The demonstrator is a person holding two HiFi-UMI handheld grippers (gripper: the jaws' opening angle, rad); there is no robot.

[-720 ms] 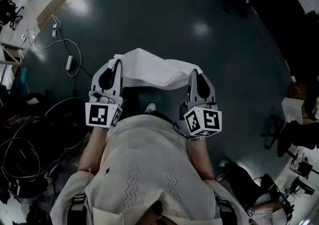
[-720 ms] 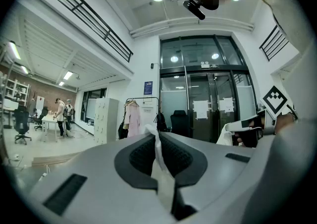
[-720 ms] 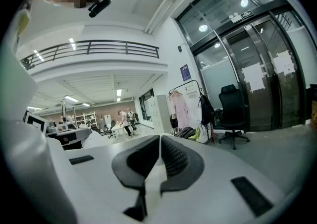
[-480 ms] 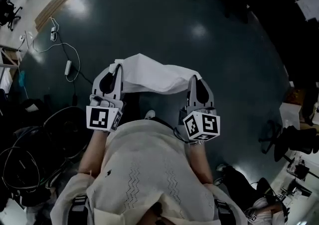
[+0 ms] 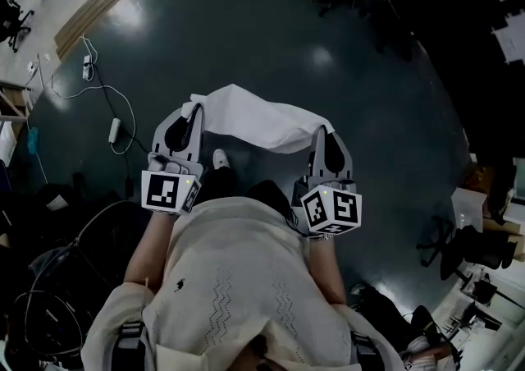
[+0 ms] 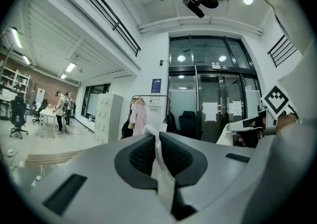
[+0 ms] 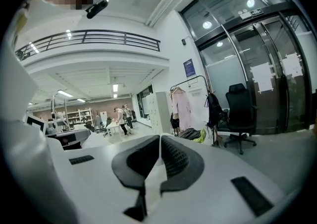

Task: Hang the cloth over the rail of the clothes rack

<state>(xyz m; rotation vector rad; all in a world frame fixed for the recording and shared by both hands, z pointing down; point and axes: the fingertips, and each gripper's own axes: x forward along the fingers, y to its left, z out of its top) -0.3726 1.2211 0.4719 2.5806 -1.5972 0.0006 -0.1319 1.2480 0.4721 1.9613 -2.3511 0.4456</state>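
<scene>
A white cloth [image 5: 254,119] hangs stretched between my two grippers above the dark floor. My left gripper [image 5: 194,108] is shut on the cloth's left corner, and a strip of white fabric [image 6: 161,161] shows pinched between its dark pads. My right gripper [image 5: 320,133] is shut on the right corner, with fabric [image 7: 153,173] caught between its pads too. A clothes rack [image 7: 190,106] with a pink garment and dark bags stands far ahead by the glass wall; the same rack [image 6: 143,114] shows in the left gripper view. Both grippers are well away from it.
A black office chair [image 7: 240,114] stands right of the rack. Cables and a power strip [image 5: 115,107] lie on the floor at my left. Chairs and gear [image 5: 472,250] crowd the right. People stand at desks [image 7: 119,119] far off. White lockers [image 6: 106,116] stand left of the rack.
The floor under me has slid toward the lower left and one foot has come forward. Both grippers keep their hold on the cloth, in the same pose.
</scene>
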